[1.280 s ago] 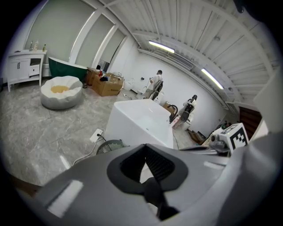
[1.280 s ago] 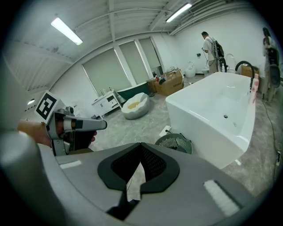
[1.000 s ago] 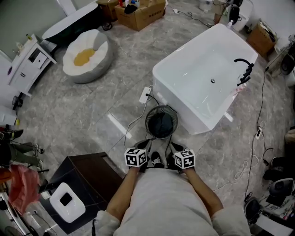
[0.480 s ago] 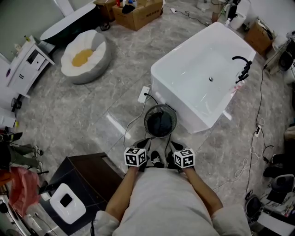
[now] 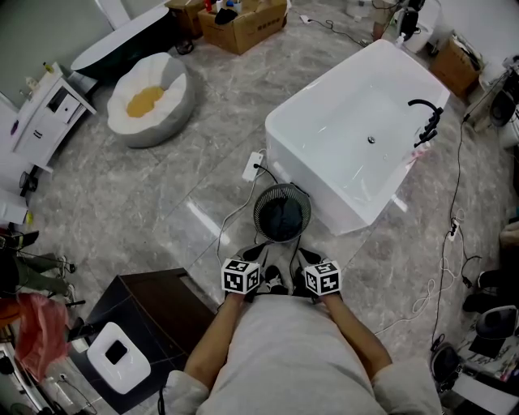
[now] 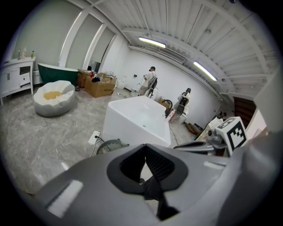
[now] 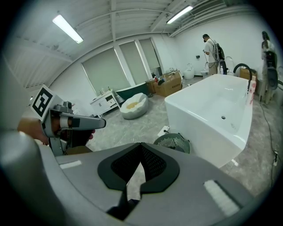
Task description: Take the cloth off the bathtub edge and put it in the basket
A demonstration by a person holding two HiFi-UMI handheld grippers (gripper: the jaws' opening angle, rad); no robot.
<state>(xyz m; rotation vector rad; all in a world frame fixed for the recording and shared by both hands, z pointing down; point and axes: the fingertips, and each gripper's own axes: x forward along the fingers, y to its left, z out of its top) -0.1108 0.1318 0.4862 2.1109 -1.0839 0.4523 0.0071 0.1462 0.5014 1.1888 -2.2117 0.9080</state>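
Observation:
A white bathtub (image 5: 308, 182) stands ahead on the grey floor. What looks like a pale pink cloth (image 5: 416, 157) hangs over its far right rim, beside the black faucet (image 5: 427, 121). It also shows as a small pink cloth (image 7: 252, 88) in the right gripper view. A round dark wire basket (image 5: 282, 215) sits on the floor against the tub's near corner, and the same basket (image 7: 172, 142) lies just beyond the right jaws. My left gripper (image 5: 250, 261) and right gripper (image 5: 310, 263) are side by side close to the person's body, both shut and empty, short of the basket.
A power strip (image 5: 255, 166) and its cable lie left of the basket. A dark cabinet (image 5: 154, 312) holding a white device (image 5: 117, 352) stands at near left. A white beanbag (image 5: 150, 97) and cardboard box (image 5: 243, 20) lie farther off. Cables (image 5: 446, 251) trail right of the tub.
The head view shifted slightly a second ago. Both grippers have stayed shut and almost still near the body.

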